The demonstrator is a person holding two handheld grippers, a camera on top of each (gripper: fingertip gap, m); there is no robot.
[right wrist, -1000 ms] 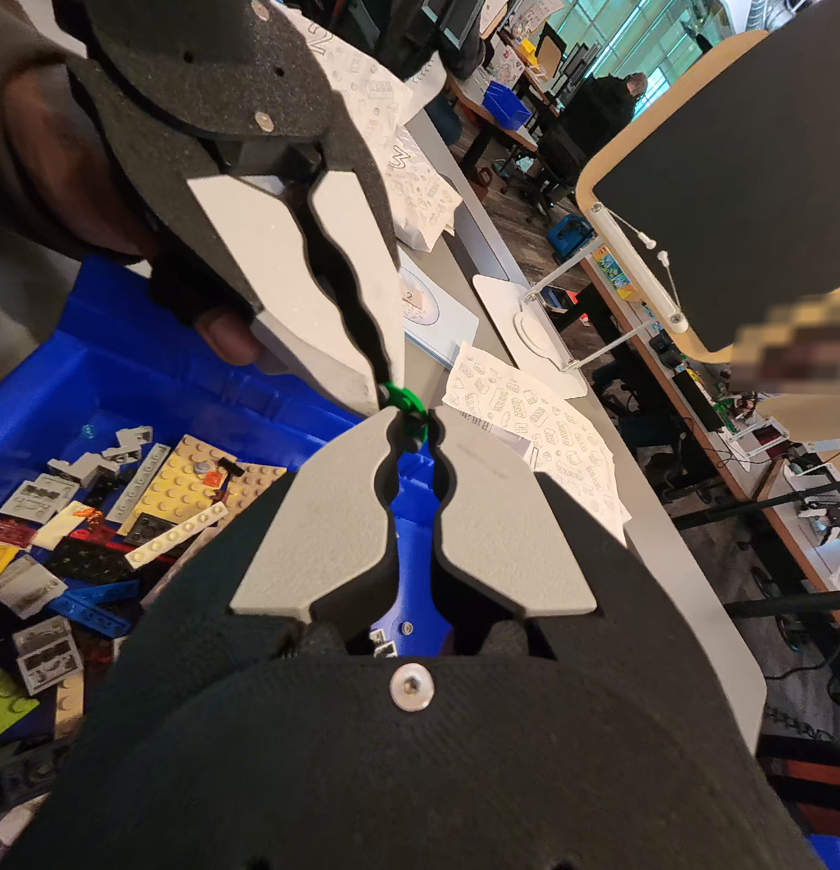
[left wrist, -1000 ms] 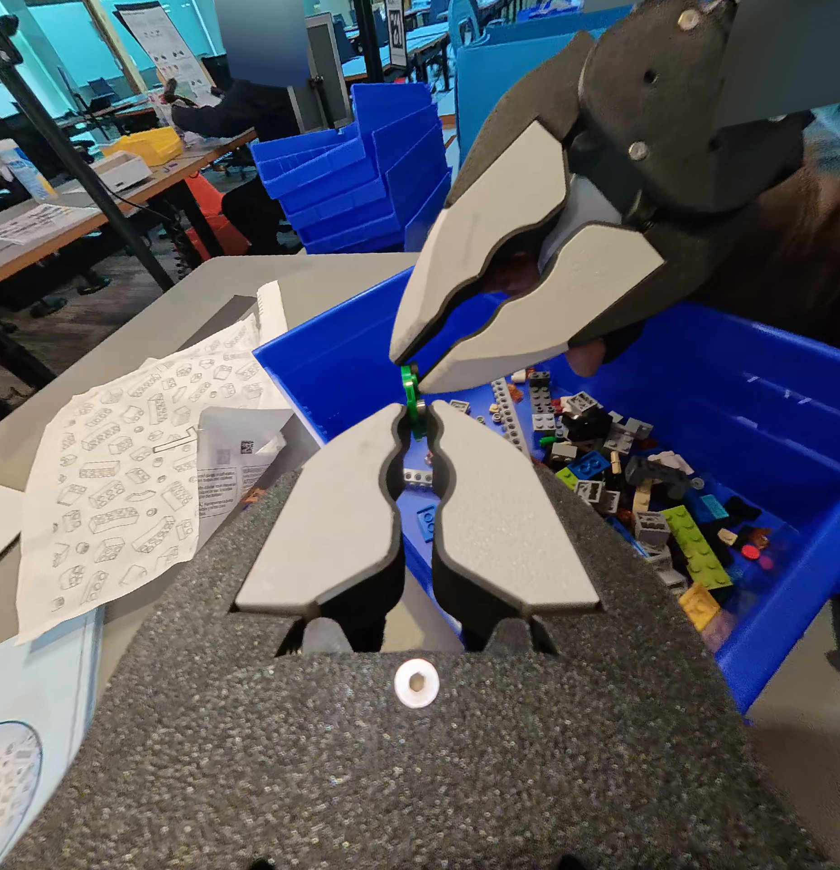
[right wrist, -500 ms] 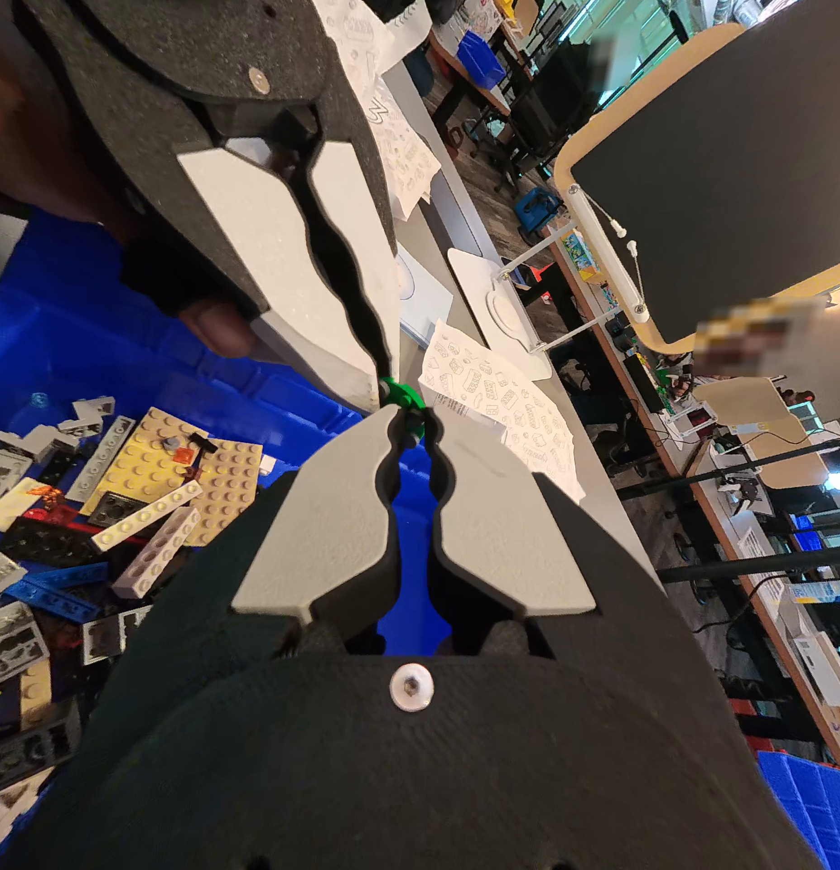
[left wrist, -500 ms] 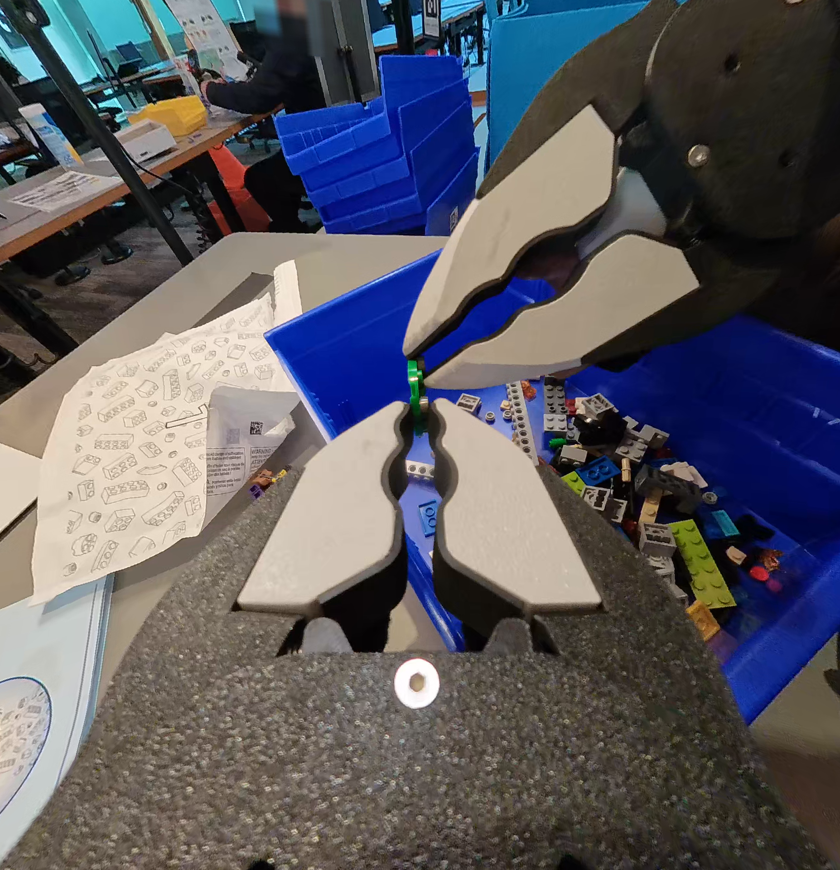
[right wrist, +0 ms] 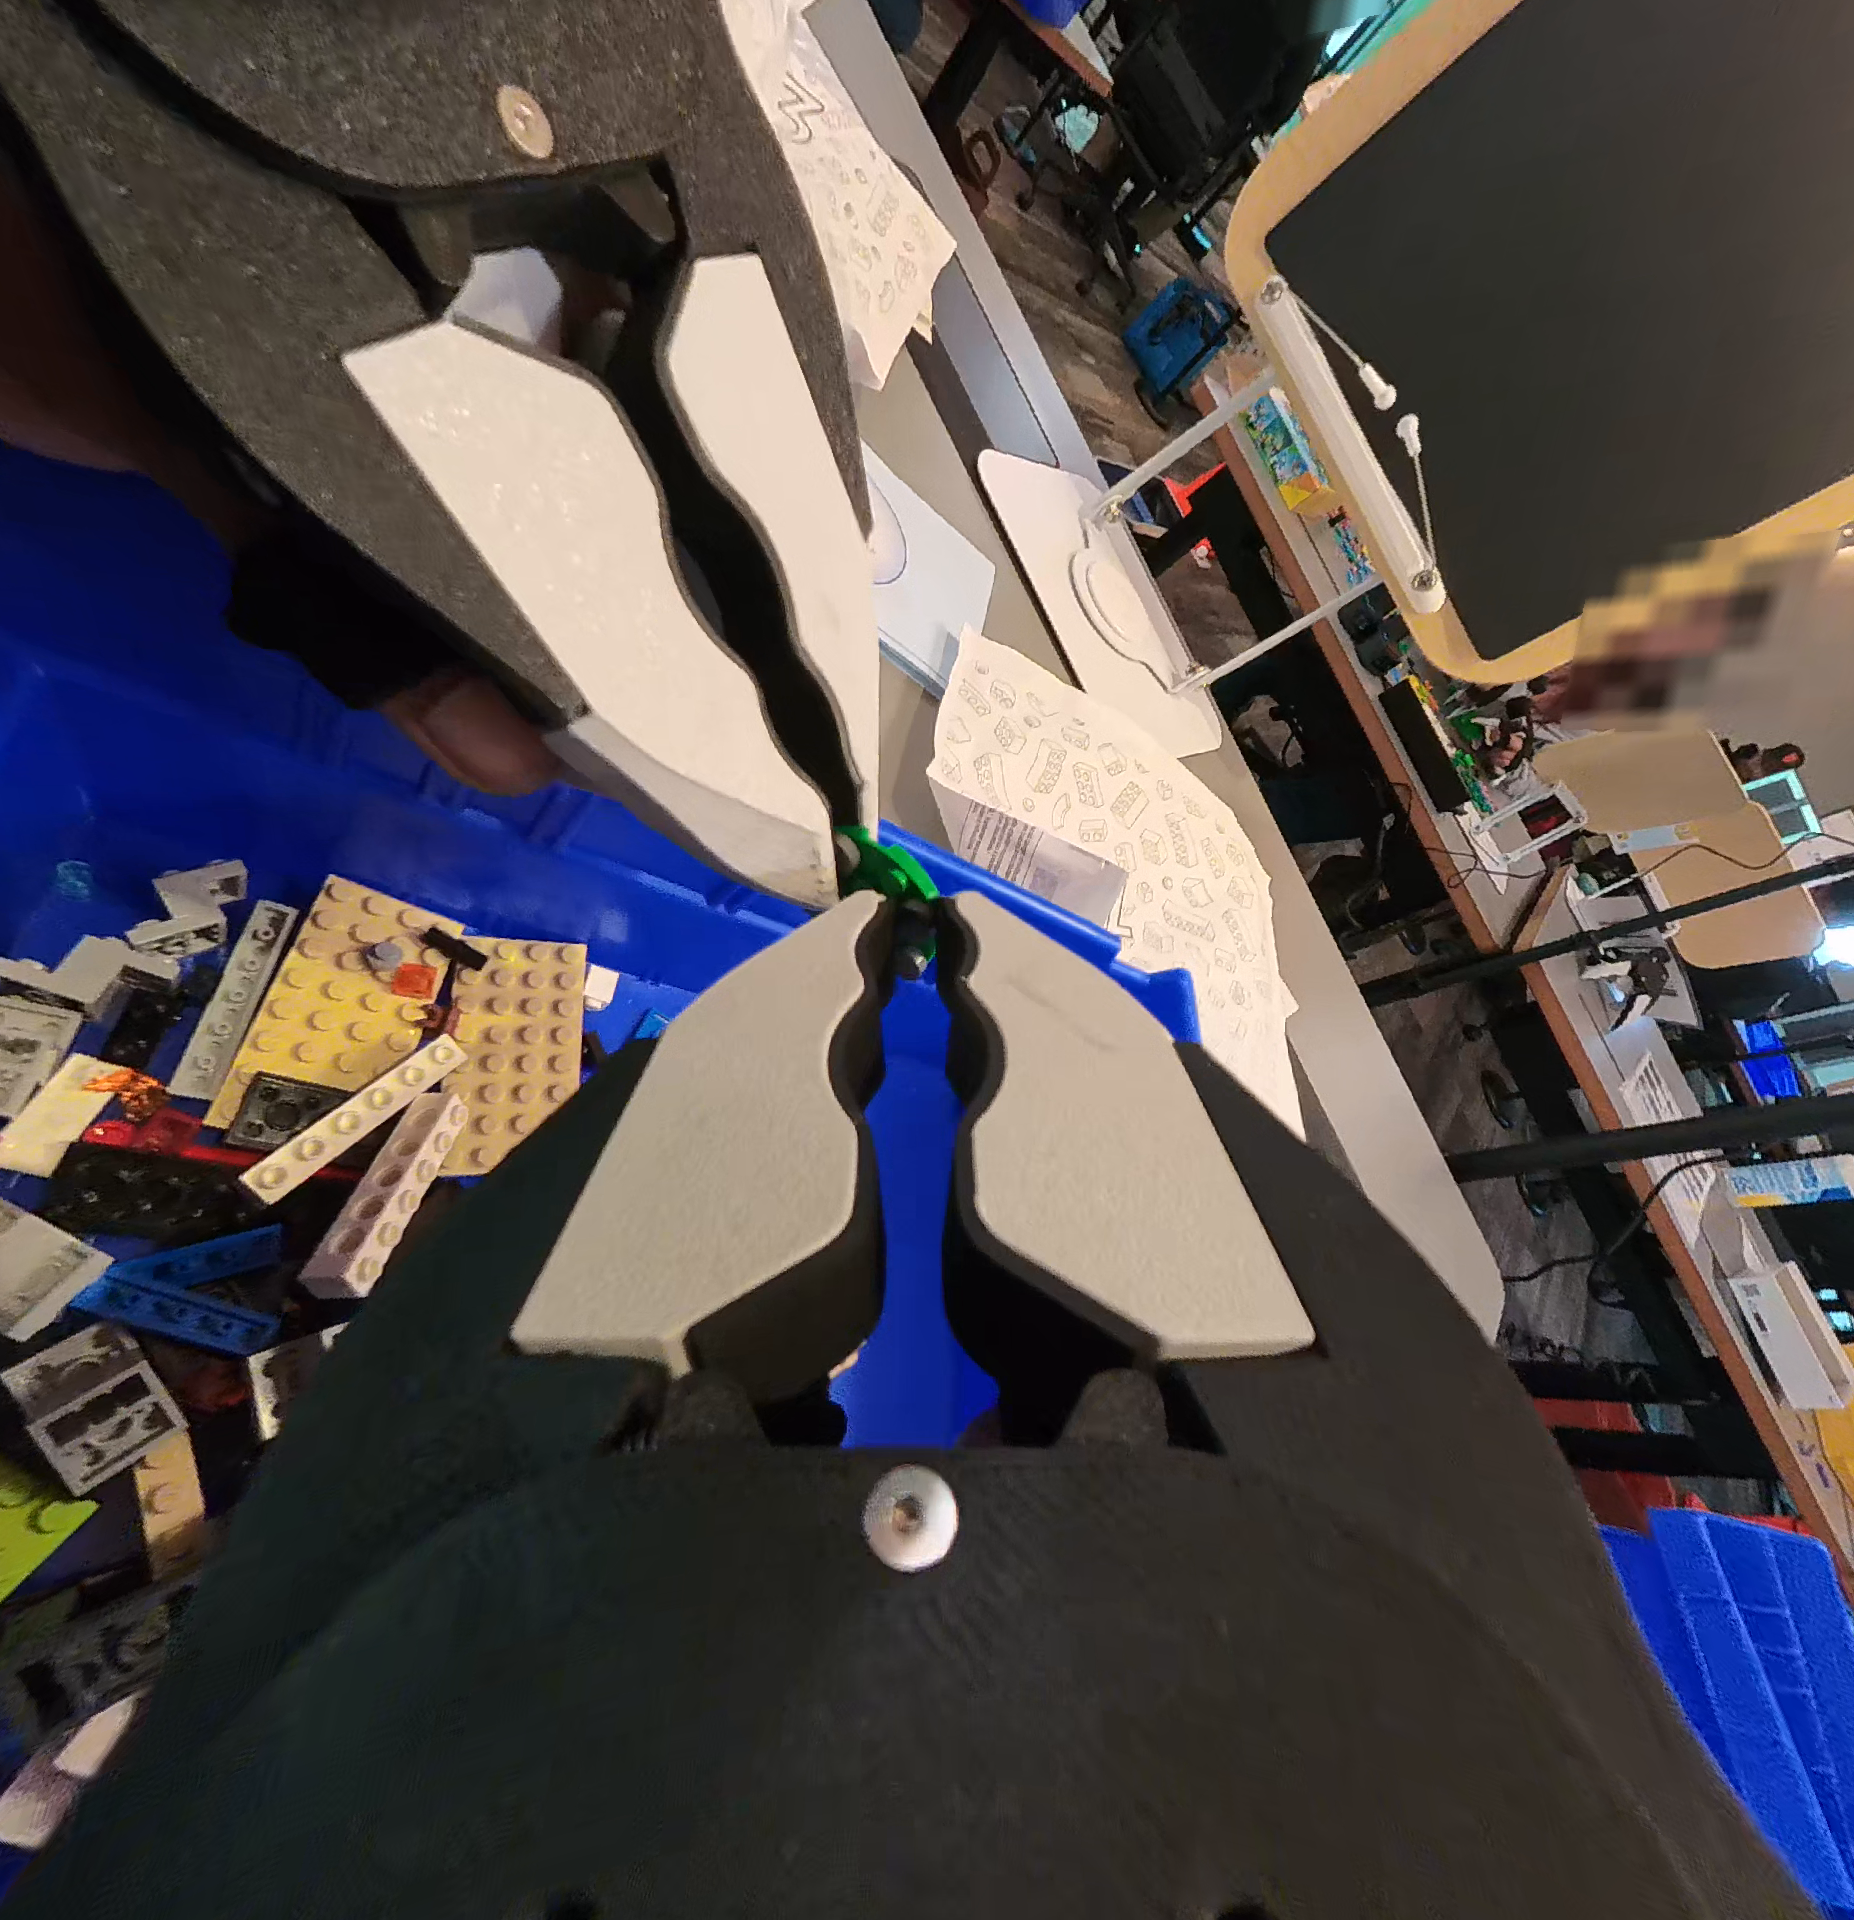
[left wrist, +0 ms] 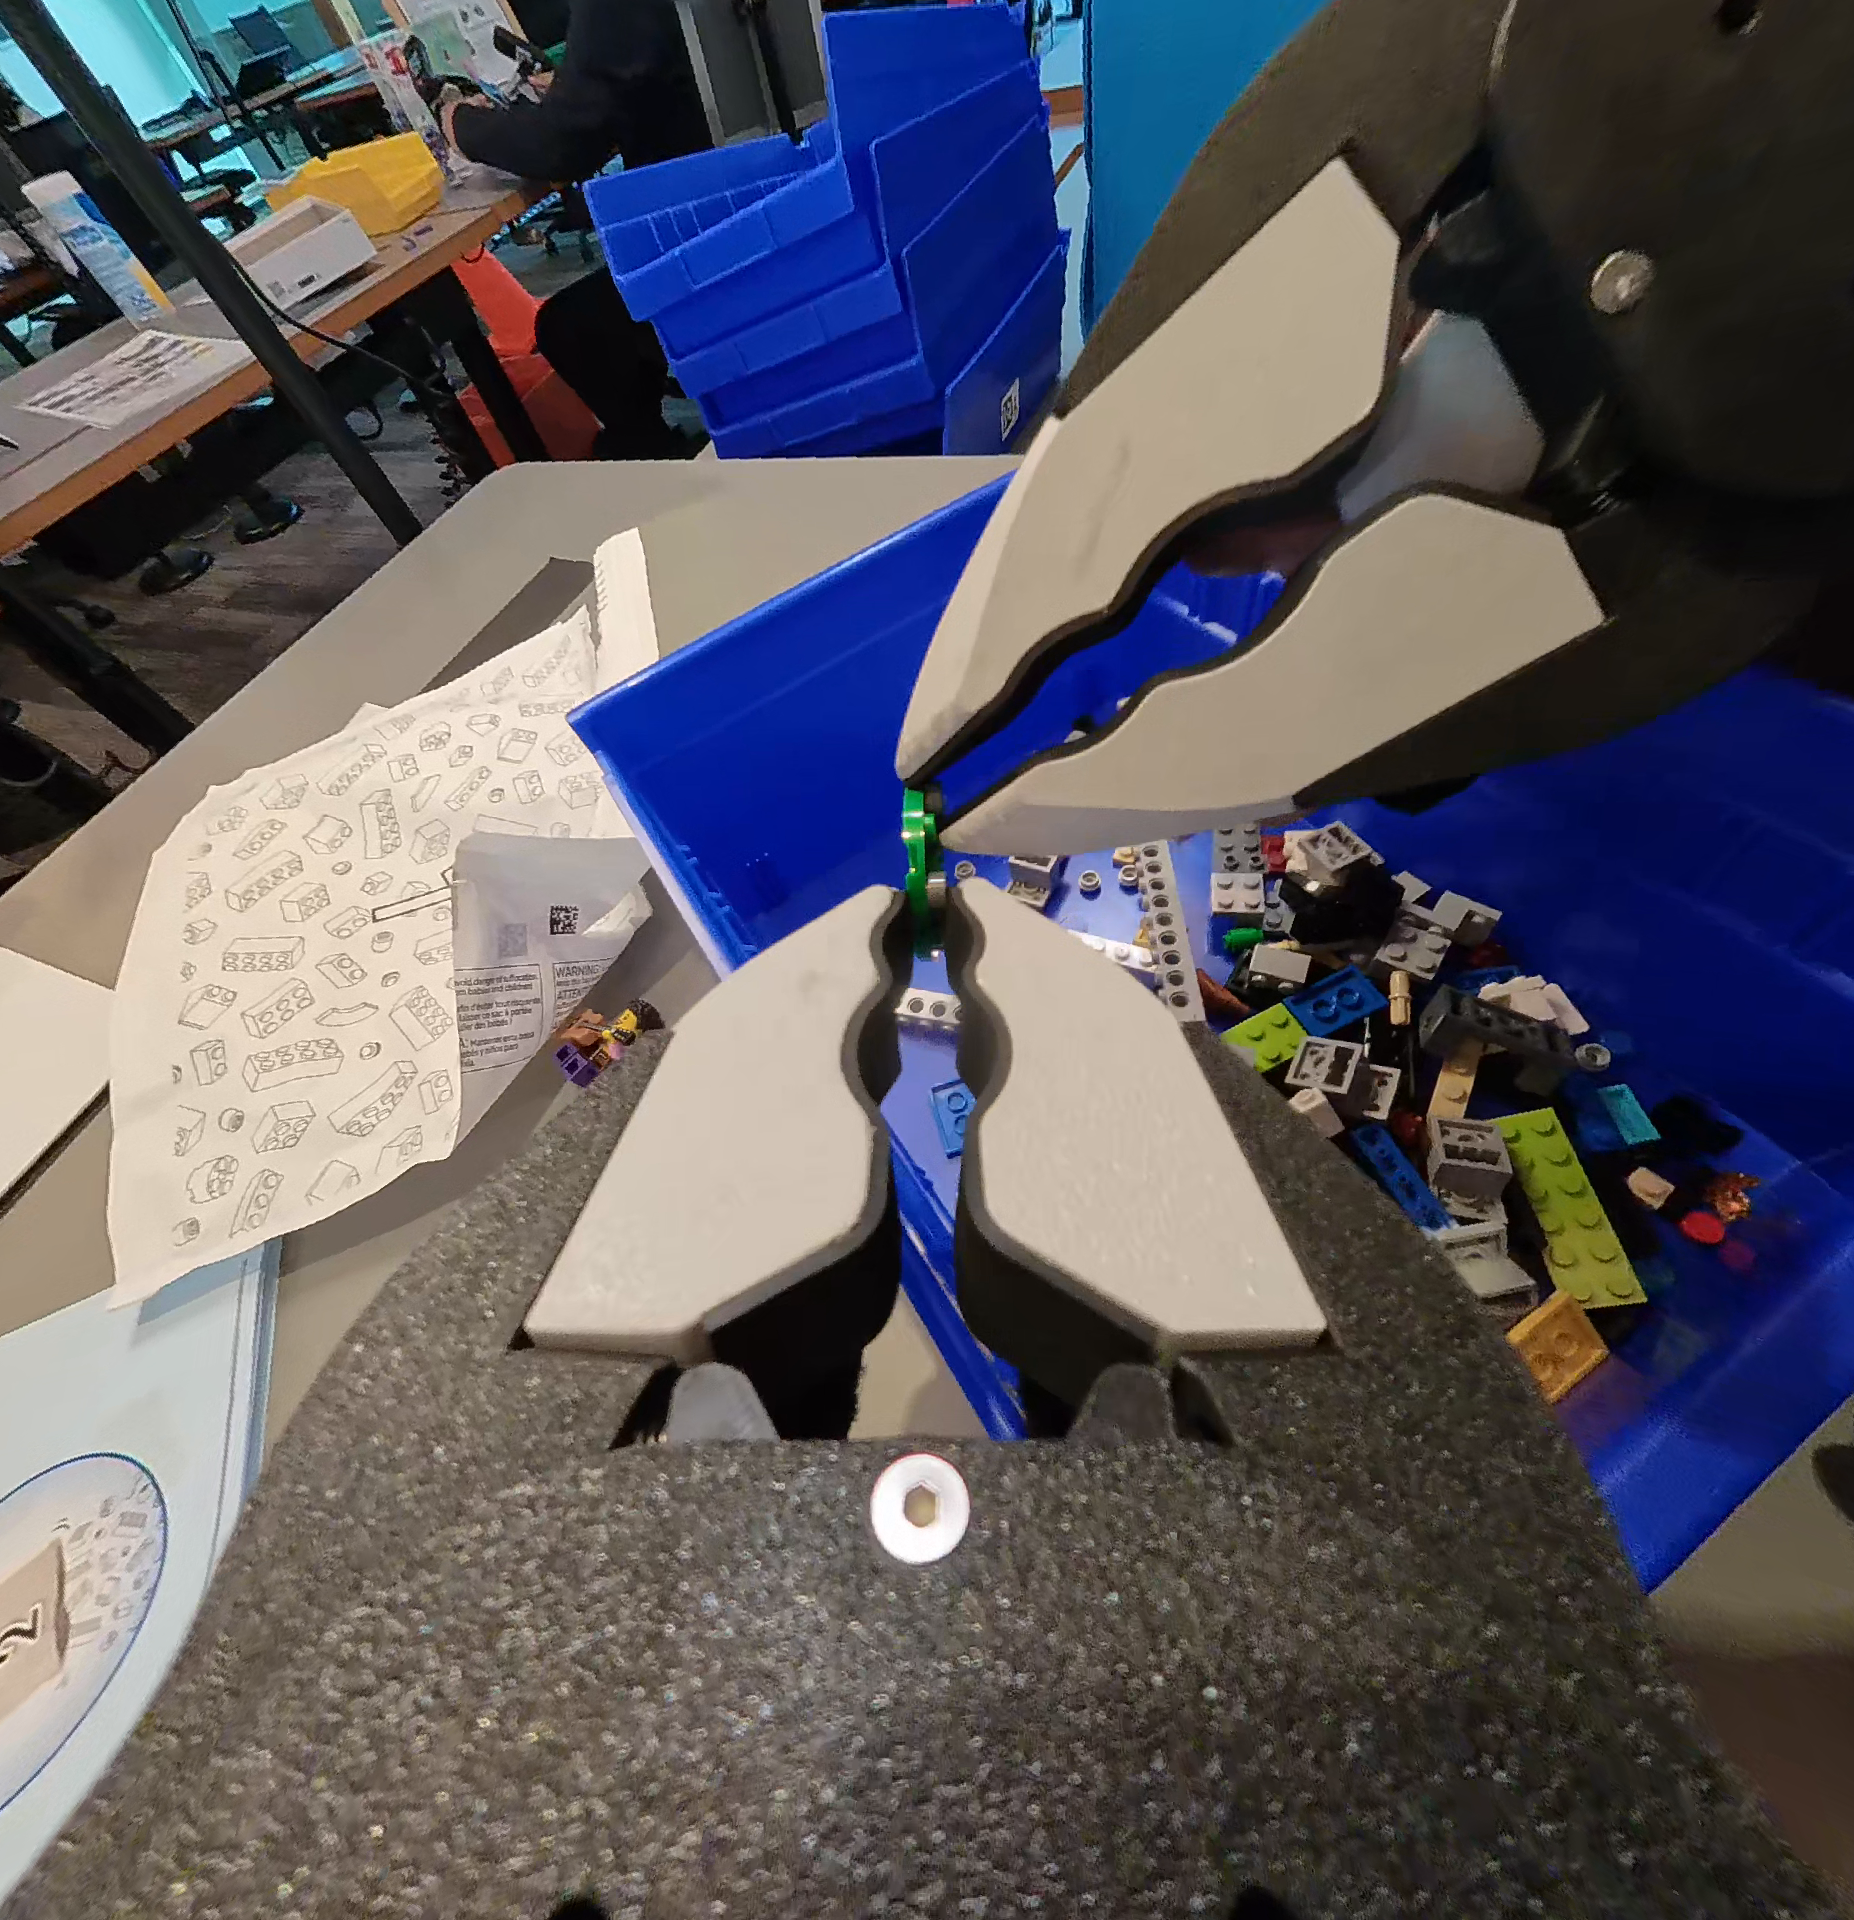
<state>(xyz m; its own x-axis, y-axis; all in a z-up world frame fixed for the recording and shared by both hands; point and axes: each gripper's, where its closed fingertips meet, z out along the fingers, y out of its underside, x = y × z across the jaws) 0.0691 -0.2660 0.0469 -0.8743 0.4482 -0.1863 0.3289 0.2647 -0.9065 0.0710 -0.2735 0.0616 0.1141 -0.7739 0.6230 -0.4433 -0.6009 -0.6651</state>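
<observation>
Left wrist view looks over 1 grey table [left wrist: 611, 499] carrying 1 blue bin [left wrist: 777, 748], and behind it stands 1 stack of empty blue bins [left wrist: 798, 260]. No aim is stated, so progress can only be read from how things lie: the loose bricks [left wrist: 1422, 1039], too many to count, still sit heaped on the bin floor, and only 1 small green piece [left wrist: 915, 852] is lifted out, held in the air above the bin's near corner.

On the table beside the bin lie 1 white sheet printed with brick outlines [left wrist: 310, 935], 1 pale booklet [left wrist: 102, 1455] and 1 small toy figure [left wrist: 606, 1034].

Both of the 2 claws grip that same green piece from opposite ends. The left gripper [left wrist: 925, 914] is nearly closed, its 2 tips pinching the lower end, where a small grey stud sits on the green. The right gripper [right wrist: 907, 925], seen in the right wrist view, is likewise nearly closed on the piece [right wrist: 887, 871], its tips pressed to the other end. A fingertip of the person's hand [right wrist: 466, 727] shows behind the left gripper.
</observation>
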